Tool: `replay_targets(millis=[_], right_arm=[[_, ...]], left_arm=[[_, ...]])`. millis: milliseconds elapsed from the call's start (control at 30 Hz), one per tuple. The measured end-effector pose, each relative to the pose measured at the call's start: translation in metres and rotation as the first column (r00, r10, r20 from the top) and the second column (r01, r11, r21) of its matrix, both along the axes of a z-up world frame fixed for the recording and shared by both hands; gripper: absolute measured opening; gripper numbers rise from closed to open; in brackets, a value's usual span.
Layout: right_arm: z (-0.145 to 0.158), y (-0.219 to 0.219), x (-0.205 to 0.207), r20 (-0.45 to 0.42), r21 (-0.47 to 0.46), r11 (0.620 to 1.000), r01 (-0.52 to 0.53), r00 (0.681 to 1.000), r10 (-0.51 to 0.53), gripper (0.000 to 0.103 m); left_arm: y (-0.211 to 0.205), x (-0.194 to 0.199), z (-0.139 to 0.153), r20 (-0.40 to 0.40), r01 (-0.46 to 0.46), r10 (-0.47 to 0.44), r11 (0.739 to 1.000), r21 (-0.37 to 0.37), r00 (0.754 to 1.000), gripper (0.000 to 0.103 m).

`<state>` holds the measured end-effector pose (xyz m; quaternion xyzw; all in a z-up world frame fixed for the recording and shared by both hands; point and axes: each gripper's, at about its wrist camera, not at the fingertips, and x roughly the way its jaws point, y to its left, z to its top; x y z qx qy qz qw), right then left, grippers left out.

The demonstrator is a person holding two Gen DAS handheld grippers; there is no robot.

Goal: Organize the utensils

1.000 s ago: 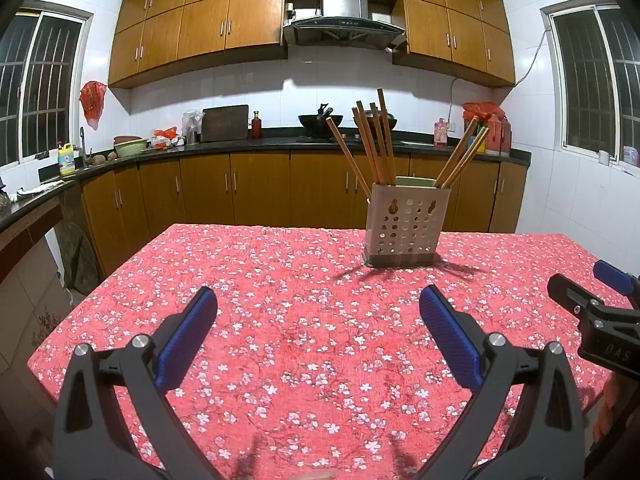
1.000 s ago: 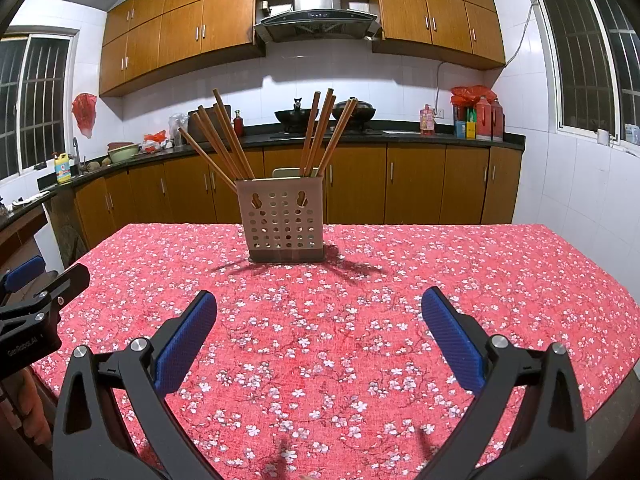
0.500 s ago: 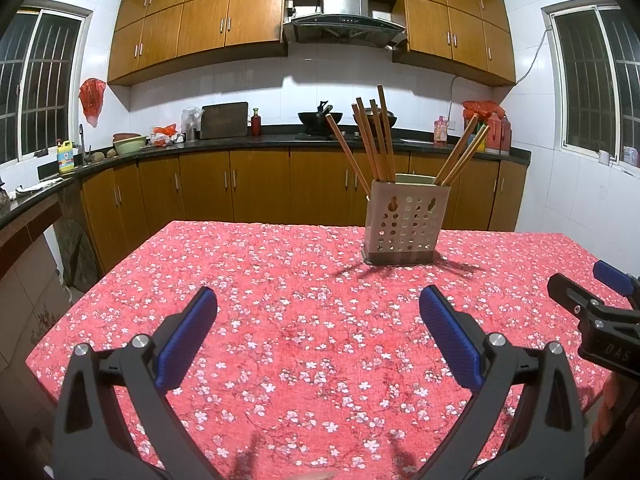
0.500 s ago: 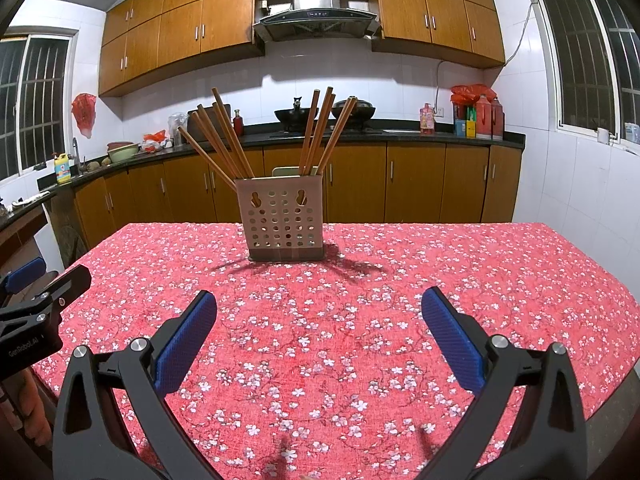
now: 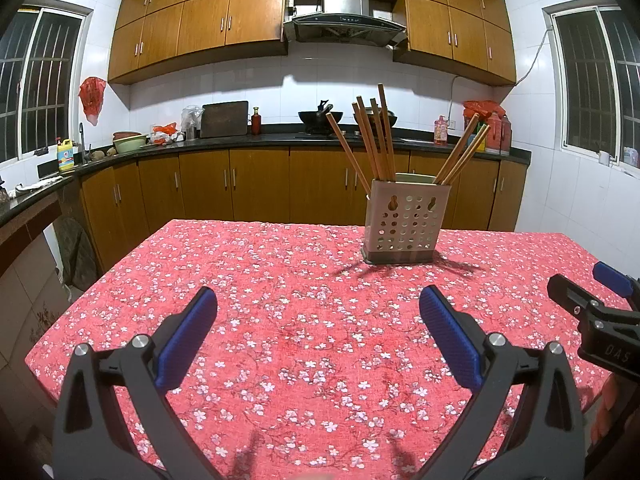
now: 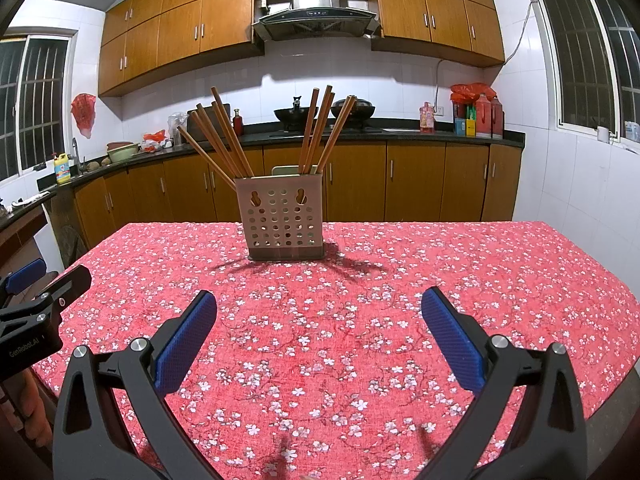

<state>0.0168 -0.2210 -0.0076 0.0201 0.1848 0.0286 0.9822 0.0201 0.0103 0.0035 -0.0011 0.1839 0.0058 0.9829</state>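
Left gripper (image 5: 318, 322): fingers (image 5: 188, 334) spread wide, nothing held. Right gripper (image 6: 319, 322): fingers (image 6: 450, 336) likewise spread, nothing held. Both are held low over the near part of the worktop (image 6: 460, 264), well short of the holder (image 6: 283, 216).

Holder noted as the landmark: perforated, pale, upright, on the red floral cloth toward the far side of the worktop. Chopsticks (image 6: 218, 142) are seen in it in two bunches, one fanned out of its left side, the other (image 6: 324, 128) out of its right. A divider inside is likely but cannot be confirmed. No loose utensils are seen around the holder.

Step judged: reach to the holder. Approach is best made from above the rim, one stick pinched near its upper end, the fingers narrowed first so neighbours are not knocked. The holder looks light; it could be steadied by the other gripper.
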Motion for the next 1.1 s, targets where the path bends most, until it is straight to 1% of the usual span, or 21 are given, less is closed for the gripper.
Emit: replay_targets(millis=[800,1100], right_arm=[[-0.0015,0.0012,0.0001,-0.005,0.002,1.0,0.0,1.0,0.0,0.101],[-0.0022,0.0015,-0.0002,-0.006,0.002,1.0,0.0,1.0,0.0,0.101]], left_arm=[[-0.0025,0.0,0.0,0.001,-0.016,0.016,1.0,-0.002,1.0,0.099],[-0.0025,-0.0005,0.0005,-0.012,-0.011,0.011,1.0,-0.016,1.0,0.099]])
